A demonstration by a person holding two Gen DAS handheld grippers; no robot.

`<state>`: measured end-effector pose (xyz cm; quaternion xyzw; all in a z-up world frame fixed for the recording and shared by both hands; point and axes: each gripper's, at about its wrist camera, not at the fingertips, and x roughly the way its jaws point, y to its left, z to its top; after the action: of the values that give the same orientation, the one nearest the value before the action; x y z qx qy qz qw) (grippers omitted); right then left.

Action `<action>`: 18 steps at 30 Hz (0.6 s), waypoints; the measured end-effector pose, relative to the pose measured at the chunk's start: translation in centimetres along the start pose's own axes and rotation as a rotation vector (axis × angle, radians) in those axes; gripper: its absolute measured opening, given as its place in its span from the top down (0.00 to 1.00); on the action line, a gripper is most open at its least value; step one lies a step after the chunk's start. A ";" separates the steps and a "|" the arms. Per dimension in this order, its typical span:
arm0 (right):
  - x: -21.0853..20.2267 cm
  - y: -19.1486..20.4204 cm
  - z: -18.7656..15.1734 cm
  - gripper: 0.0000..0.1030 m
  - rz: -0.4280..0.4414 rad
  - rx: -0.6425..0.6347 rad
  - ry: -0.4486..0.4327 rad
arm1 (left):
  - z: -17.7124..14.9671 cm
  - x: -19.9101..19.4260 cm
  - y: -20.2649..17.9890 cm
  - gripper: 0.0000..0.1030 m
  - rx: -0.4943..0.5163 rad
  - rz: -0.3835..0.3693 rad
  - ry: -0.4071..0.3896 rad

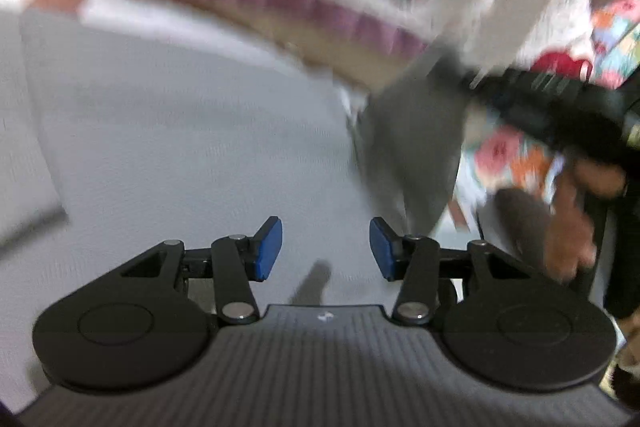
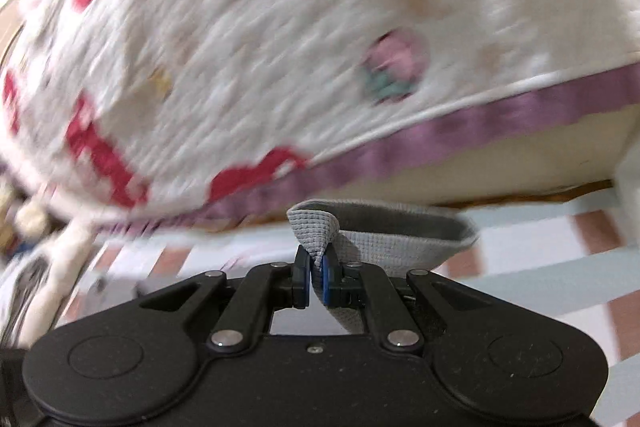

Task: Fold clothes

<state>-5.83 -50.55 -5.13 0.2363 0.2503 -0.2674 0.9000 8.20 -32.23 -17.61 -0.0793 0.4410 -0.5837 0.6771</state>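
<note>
- Your right gripper (image 2: 316, 277) is pinching a fold of the grey waffle-knit garment (image 2: 384, 239); its blue pads have closed on the cloth, which stands up in a peak just ahead of them and trails off to the right.
- Your left gripper (image 1: 326, 251) is spread wide and carries nothing. The pale grey surface (image 1: 180, 131) lies ahead of it, and the same grey garment (image 1: 412, 147) hangs ahead and to its right, below the right gripper.
- The bite looks shallow, near the cloth's edge. A quick swing, which the blur in both views suggests, could pull the fabric out from between the pads.
- Held at one point only, the garment hangs bunched and may land creased, spoiling any fold line.
- The quilted cover with red motifs and purple trim (image 2: 280, 67) sits close ahead of your right gripper, so the dangling cloth may drag on it.
- I cannot judge from these views how far the folding stands.
</note>
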 end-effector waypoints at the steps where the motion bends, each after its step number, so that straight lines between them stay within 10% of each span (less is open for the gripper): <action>1: 0.9 1.1 -0.3 0.93 0.013 -0.024 0.034 | 0.1 -0.4 0.0 0.55 0.020 0.011 -0.021; 8: 6.5 3.3 -0.5 0.93 0.110 -0.009 0.139 | -0.3 0.7 1.3 0.55 -0.037 0.011 0.024; 18: -0.6 -0.9 -4.5 0.68 0.112 -0.215 0.069 | -1.0 1.7 1.9 0.53 -0.052 0.057 0.034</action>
<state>-8.24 -48.49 -8.49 0.1613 0.2947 -0.1799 0.9245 8.78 -32.73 -20.21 -0.0744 0.4696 -0.5536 0.6837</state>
